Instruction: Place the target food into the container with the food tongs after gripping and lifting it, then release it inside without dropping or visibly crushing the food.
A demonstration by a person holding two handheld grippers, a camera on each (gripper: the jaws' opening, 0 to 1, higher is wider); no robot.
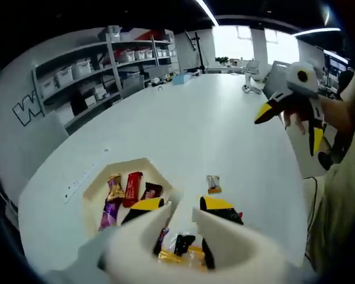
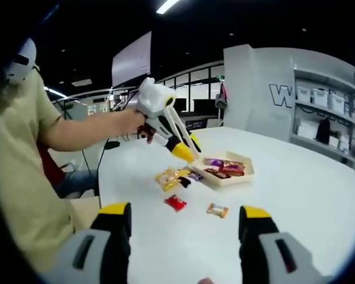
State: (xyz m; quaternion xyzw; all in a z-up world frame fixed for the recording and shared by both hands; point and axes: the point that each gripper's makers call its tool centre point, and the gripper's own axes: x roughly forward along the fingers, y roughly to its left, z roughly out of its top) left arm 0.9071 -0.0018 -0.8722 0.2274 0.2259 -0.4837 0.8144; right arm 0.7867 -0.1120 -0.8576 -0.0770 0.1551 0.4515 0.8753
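Left tongs [image 2: 188, 151] hovering over tray [image 2: 244, 174] on counter [image 2: 307, 201], jaws released, gripping nothing; right tongs [image 2: 183, 222] hanging spread wide, empty, near loose candies [image 2: 176, 202]

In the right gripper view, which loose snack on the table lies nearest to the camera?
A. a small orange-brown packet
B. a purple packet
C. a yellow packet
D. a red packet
A: the small orange-brown packet lies lowest on the white table, just nearer than the red packet; the yellow packets lie farther back by the tray.
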